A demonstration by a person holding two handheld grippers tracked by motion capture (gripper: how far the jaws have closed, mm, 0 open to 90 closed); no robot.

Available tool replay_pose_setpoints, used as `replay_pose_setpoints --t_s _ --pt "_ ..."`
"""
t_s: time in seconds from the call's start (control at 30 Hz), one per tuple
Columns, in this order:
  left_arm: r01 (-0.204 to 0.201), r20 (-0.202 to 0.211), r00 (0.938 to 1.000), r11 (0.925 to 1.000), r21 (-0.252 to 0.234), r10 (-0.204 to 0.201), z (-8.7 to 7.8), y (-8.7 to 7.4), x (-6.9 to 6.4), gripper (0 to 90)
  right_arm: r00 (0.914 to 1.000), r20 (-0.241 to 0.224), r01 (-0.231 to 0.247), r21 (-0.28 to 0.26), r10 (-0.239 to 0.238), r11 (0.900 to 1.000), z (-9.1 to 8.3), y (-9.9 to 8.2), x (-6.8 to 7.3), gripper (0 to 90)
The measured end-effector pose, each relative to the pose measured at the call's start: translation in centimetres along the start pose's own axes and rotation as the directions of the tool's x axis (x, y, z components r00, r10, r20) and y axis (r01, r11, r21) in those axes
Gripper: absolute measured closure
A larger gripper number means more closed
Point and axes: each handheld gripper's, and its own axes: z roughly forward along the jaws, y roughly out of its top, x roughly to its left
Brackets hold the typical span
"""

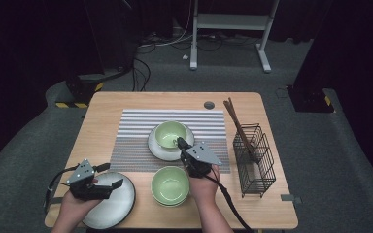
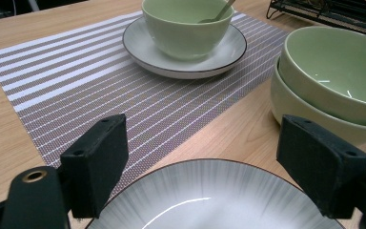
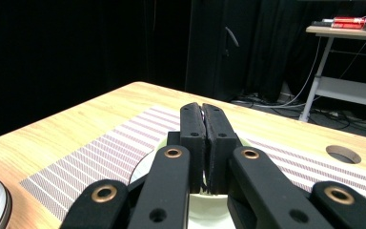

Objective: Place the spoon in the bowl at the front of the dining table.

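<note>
Roughly, view by view:
high view: right gripper (image 1: 181,142) over the green bowl (image 1: 170,133) on the white saucer (image 1: 157,148), mid striped placemat (image 1: 136,138); left gripper (image 1: 111,177) above the grey plate (image 1: 119,206) at the near left edge; stacked green bowls (image 1: 170,185) between the hands; wire basket (image 1: 255,160) with chopsticks (image 1: 235,121) at right.
left gripper view: jaws wide apart, released, nothing between them, hovering over the grey plate (image 2: 219,200); a spoon (image 2: 217,14) leans in the far bowl (image 2: 186,28).
right gripper view: jaws clenched on a thin metal sliver, likely the spoon handle (image 3: 203,143), above the bowl.
step: judged placing or lifting the spoon at the bowl.
next: settle the spoon, let go, back off without tipping the bowl.
</note>
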Motion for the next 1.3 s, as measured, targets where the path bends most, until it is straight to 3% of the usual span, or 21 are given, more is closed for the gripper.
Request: replay_pose_setpoints --t_s 1.3 --pt "0.002 0.000 1.0000 1.0000 0.001 -0.002 0.1 0.0 0.1 18.2 0.9998 -0.015 0.011 0.063 -0.010 0.9980 0.2 -2.1 0.4 84.5"
